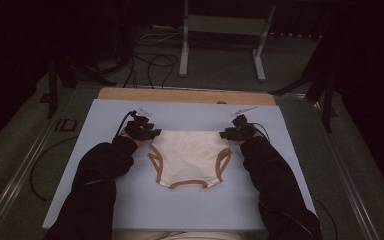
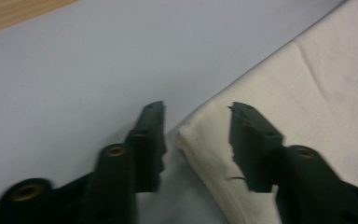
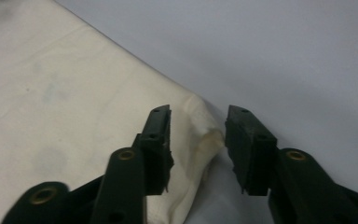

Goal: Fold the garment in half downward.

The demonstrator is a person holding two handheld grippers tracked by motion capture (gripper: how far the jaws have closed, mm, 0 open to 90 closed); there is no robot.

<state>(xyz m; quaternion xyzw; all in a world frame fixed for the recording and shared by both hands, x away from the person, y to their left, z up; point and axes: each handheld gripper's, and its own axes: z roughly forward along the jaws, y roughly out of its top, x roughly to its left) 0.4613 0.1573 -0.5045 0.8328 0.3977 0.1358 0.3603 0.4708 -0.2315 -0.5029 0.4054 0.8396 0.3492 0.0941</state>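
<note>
Briefs [image 1: 190, 157]: matt cream cloth, smooth, w/ tan trim. Mat [image 1: 105, 120]: pale blue, smooth, matt. Board [image 1: 180, 95]: bare wood. Gripper jaws: black matt plastic, brass-look rivets.

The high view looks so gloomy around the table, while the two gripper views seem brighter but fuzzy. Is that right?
Yes: in the high view the room around the table falls into near black, and the cream underwear is the brightest thing. In the left gripper view the left gripper jaws look soft-edged and the cloth corner is blurred. In the right gripper view the right gripper is similarly soft, evenly lit, without glare.
</note>
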